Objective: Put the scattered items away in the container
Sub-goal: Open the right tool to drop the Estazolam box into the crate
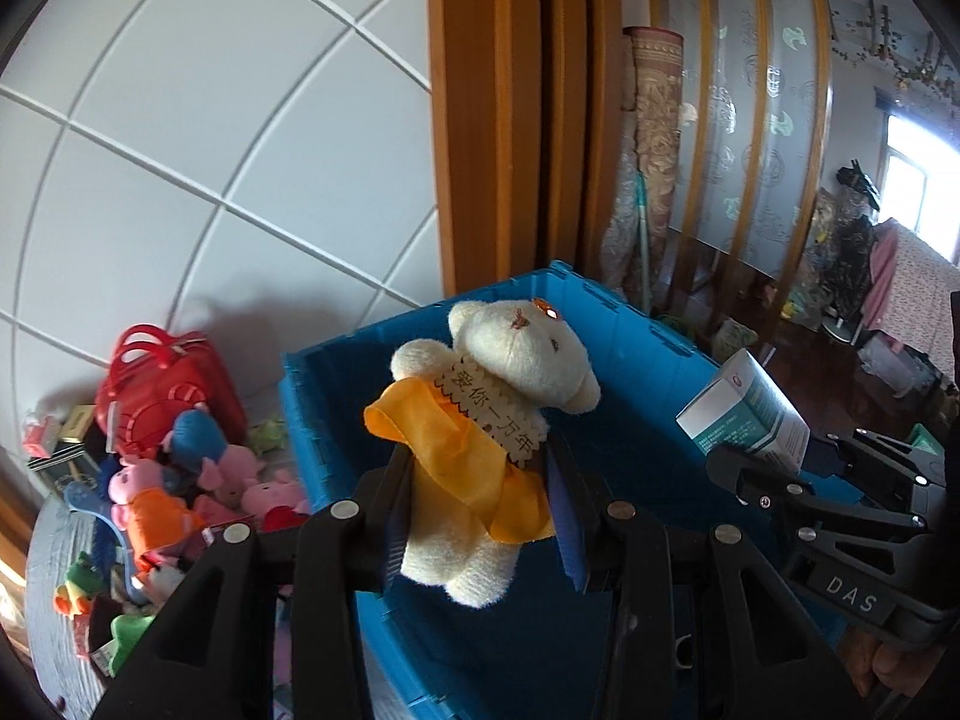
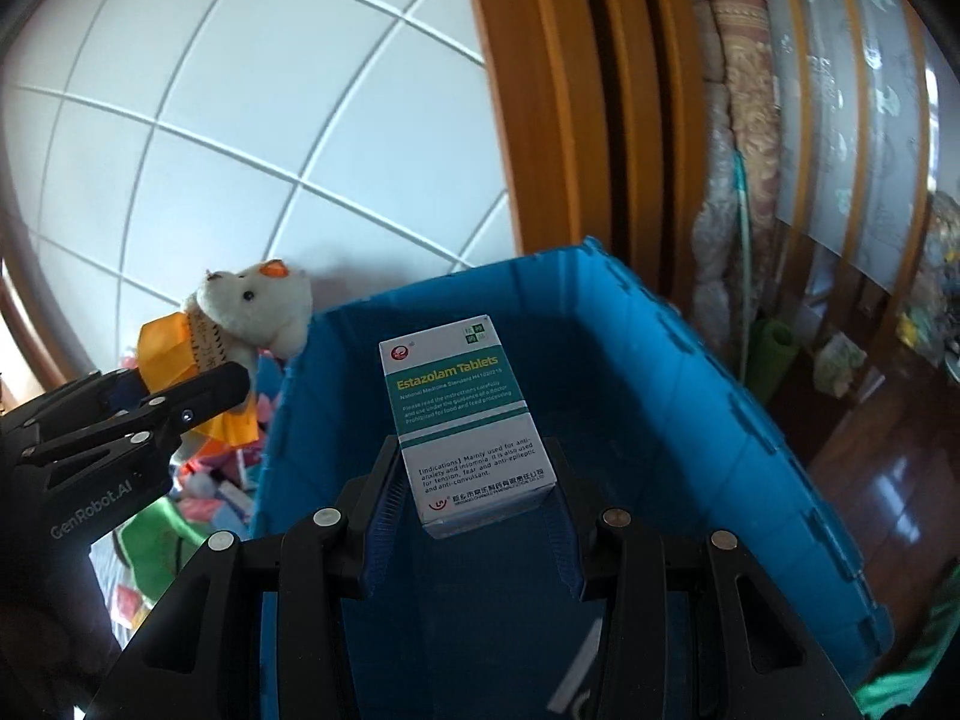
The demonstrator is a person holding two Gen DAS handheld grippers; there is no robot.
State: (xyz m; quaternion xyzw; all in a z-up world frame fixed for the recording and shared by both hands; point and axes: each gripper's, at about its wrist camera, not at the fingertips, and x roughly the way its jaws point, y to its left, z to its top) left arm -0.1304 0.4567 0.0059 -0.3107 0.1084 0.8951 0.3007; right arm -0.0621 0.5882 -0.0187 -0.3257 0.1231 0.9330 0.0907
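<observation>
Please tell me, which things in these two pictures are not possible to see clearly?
- Crate floor: both views, mostly hidden by the grippers, bear and box.
- Toy pile: right wrist view, largely hidden by the left gripper.
- Box's small print: left wrist view, too small.
- Room at right: both views, dark, warped.

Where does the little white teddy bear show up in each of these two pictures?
Left wrist view: the teddy bear is at the centre, clamped in the left hand-held gripper.
Right wrist view: the teddy bear is at the left edge, outside the bin's corner.
Shared landmark: the blue bin, beside the orange door frame.
</observation>
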